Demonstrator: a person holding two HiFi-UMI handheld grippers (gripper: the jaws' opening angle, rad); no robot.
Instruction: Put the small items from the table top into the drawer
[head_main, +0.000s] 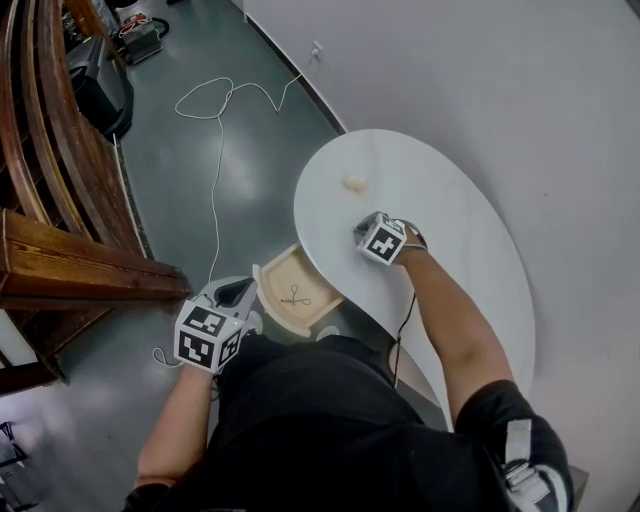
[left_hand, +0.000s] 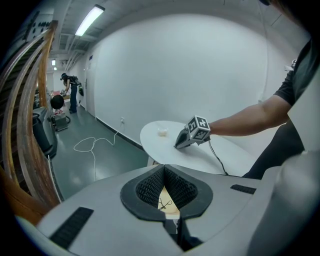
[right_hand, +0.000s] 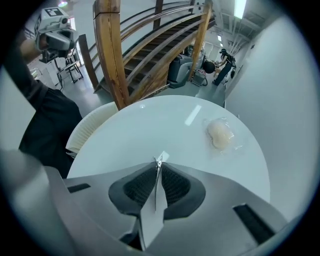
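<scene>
On the white oval table (head_main: 455, 215) lies a small cream lump in clear wrap (head_main: 353, 183) (right_hand: 220, 134), just beyond my right gripper (head_main: 364, 232). That gripper (right_hand: 158, 167) points down at the tabletop and is shut on a thin silver clip (right_hand: 158, 162) held edge-on, its tip sticking out past the pads. Below the table's near-left edge a wooden drawer (head_main: 283, 268) stands pulled out, with a small dark wire-like item (head_main: 295, 296) inside. My left gripper (head_main: 236, 293) (left_hand: 163, 170) hovers left of the drawer, shut on nothing.
A white cable (head_main: 215, 100) loops over the grey-green floor to the left. A wooden staircase frame (head_main: 60, 210) fills the far left. The white wall (head_main: 520, 90) runs close behind the table. A person (left_hand: 74, 92) stands far off.
</scene>
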